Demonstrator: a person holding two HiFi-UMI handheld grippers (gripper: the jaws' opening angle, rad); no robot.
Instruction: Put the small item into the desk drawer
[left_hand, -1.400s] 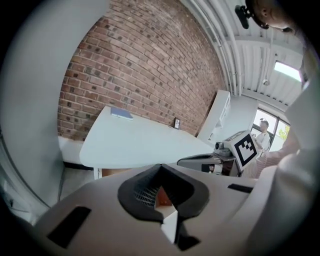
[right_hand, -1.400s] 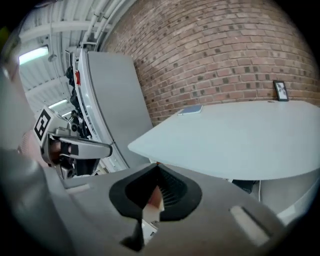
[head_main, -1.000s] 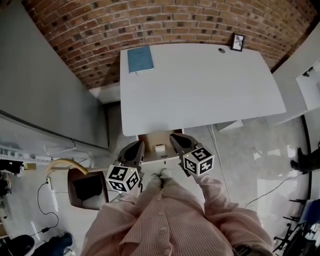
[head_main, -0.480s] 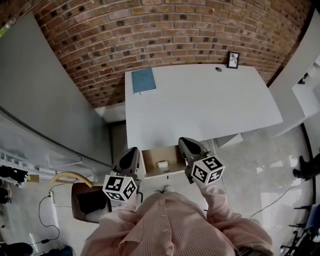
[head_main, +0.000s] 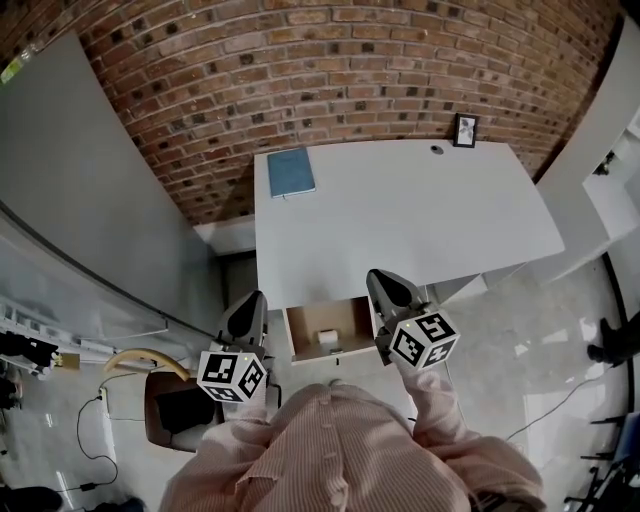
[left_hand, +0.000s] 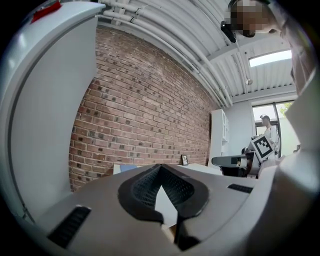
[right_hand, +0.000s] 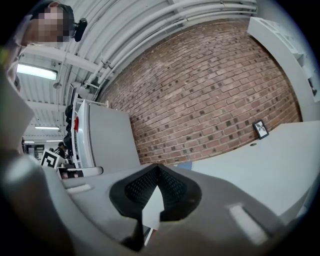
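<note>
The desk drawer stands pulled out under the front edge of the white desk. A small white item lies inside it. My left gripper hangs to the left of the drawer, and my right gripper hangs to its right. Neither touches the drawer or the item. In the left gripper view the left gripper has its jaws shut with nothing between them. The right gripper is shut and empty too.
A blue notebook lies at the desk's far left corner and a small picture frame stands at the far right. A brick wall is behind the desk. A dark open box and a yellow hose are on the floor to the left.
The view has pulled back, so the desk and open drawer sit lower in the frame. Both grippers have drawn a little apart from the drawer sides, the left one most. The item stays in the drawer.
</note>
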